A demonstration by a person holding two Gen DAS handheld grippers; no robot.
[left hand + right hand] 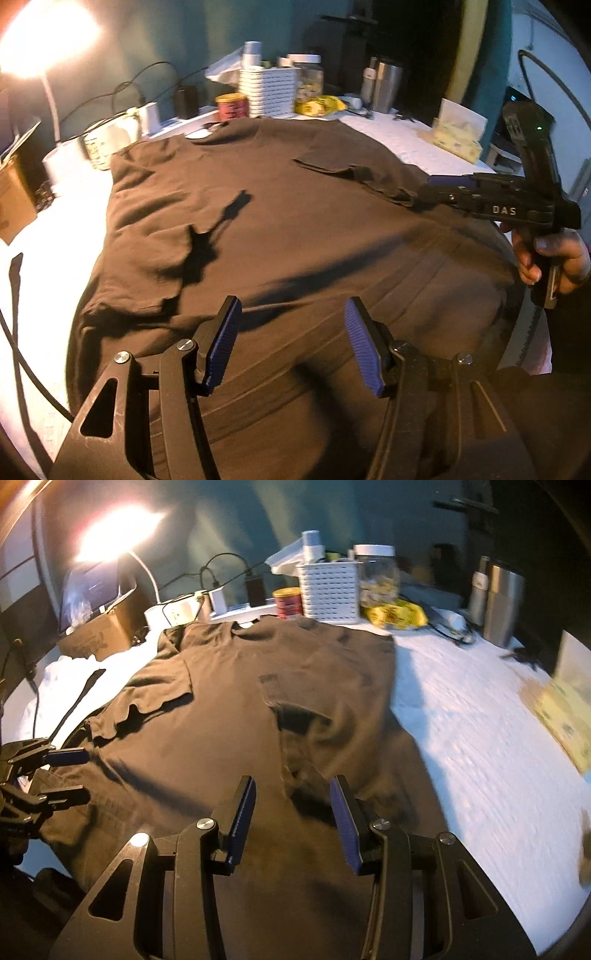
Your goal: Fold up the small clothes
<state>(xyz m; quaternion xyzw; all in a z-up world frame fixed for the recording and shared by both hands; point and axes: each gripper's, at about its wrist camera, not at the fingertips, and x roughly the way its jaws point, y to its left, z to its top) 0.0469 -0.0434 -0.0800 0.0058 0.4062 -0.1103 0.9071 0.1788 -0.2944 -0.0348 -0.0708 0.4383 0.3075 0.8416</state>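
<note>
the dark brown cotton t-shirt (295, 229) lies spread over the white textured table cover (399, 144), filling the middle of both frames, its neckline toward the top by the clutter. in my left wrist view i see the left gripper (291, 343) low in the centre, blue-padded fingers spread apart above the shirt's lower part with nothing between them. only this view shows the right gripper (439, 184) from the side, at the right edge of the frame, its fingers level at the fabric beside a folded-over flap; whether it touches the cloth i cannot tell. the hand (554, 258) on its handle is partly cut off.

my right wrist view shows the t-shirt (229, 716) with a sleeve folded onto the body at left, and the right gripper (291, 812) spread wide, empty, over rumpled cloth. the left gripper (68, 775) pokes in at the left edge, also parted.

open cover (480, 716) runs along the right of that frame. the white slotted plastic basket (328, 590), the red tin can (288, 602) and the steel tumbler (502, 602) crowd the shirt's top edge. the right side there is smeared with blur, and lamp glare washes out the upper left.
</note>
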